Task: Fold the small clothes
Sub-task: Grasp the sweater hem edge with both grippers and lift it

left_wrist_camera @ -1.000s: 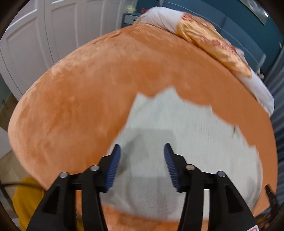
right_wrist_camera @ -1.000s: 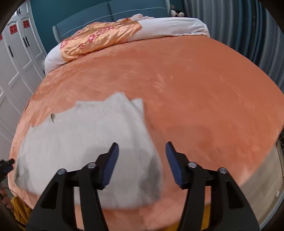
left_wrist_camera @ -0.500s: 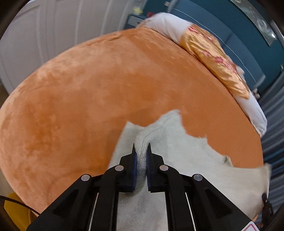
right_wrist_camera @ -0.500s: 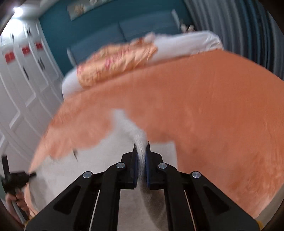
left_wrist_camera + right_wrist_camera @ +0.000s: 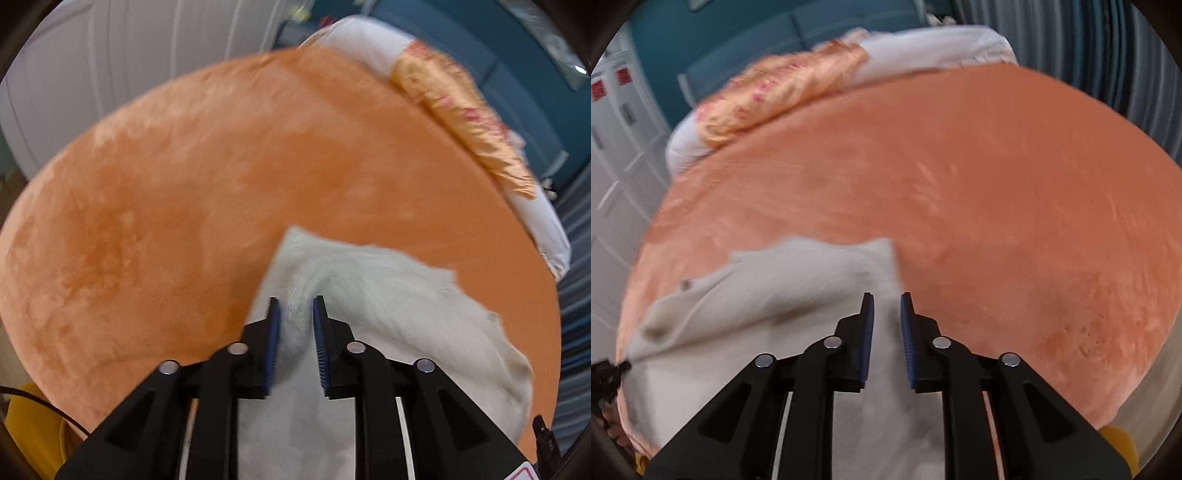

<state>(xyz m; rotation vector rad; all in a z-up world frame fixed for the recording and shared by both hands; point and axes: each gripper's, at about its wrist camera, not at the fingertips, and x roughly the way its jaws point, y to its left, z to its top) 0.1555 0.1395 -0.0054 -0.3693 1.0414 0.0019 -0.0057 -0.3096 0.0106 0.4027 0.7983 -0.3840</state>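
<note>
A small white knit garment [image 5: 388, 314] lies on the orange plush bed cover [image 5: 203, 184]; it also shows in the right wrist view [image 5: 775, 295]. My left gripper [image 5: 294, 306] stands over its left edge, jaws a little apart with a ridge of knit between the blue pads, no longer pinched. My right gripper [image 5: 887, 302] stands over the garment's right edge, jaws a little apart, cloth lying under and between them. The garment's near part is hidden beneath both grippers.
An orange floral quilt [image 5: 775, 99] and white bedding [image 5: 942, 48] lie at the head of the bed. White wardrobe doors [image 5: 110, 74] stand left, a teal headboard [image 5: 812, 29] behind, grey curtains [image 5: 1108, 55] right. The other gripper's tip [image 5: 605, 373] shows at the left edge.
Both grippers closed on the garment's edges half a second ago and carried them forward. Now both have opened slightly and the cloth lies loose on the bed.
</note>
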